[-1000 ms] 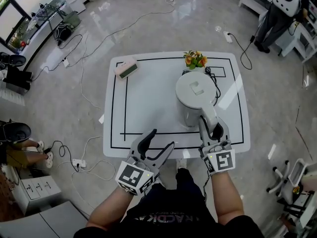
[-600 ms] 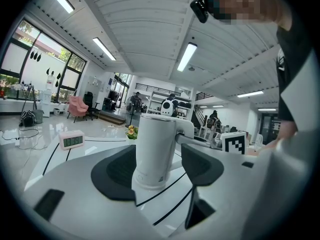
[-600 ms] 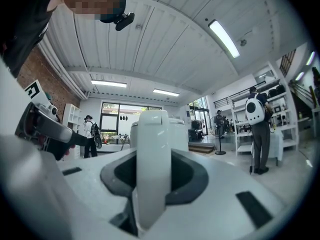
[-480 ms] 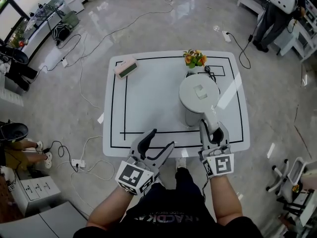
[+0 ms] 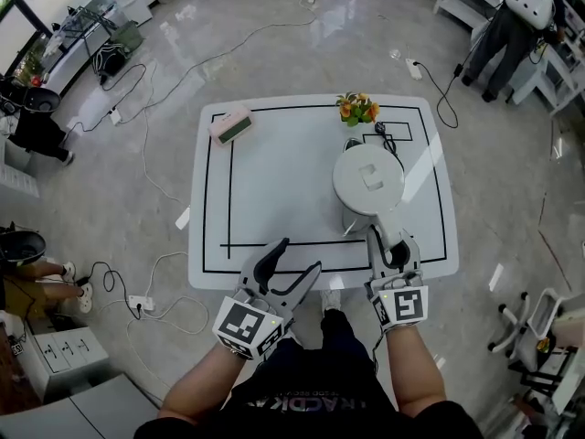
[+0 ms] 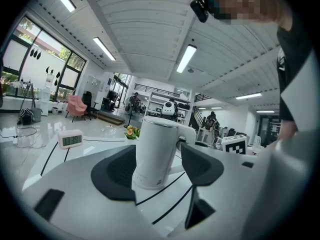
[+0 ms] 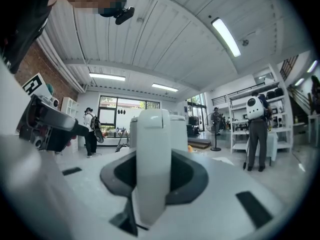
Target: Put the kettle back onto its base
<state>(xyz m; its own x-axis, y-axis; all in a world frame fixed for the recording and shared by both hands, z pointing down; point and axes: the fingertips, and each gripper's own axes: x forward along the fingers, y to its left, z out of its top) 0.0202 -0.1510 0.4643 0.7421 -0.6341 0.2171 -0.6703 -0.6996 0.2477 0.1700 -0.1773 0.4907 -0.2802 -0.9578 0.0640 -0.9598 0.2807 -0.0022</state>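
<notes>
Both right fingers [image 7: 187, 176] pressing kettle handle [image 7: 152, 164], left fingers [image 6: 112, 171] apart

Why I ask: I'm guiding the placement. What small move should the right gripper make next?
Probably ease the kettle slightly farther toward the flowers: the right gripper is clamped on its handle, and what looks like the base peeks out just beyond the kettle.

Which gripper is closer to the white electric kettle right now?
Right. The right gripper is shut on the handle of the white electric kettle; the left gripper hangs open, apart from it.
</notes>
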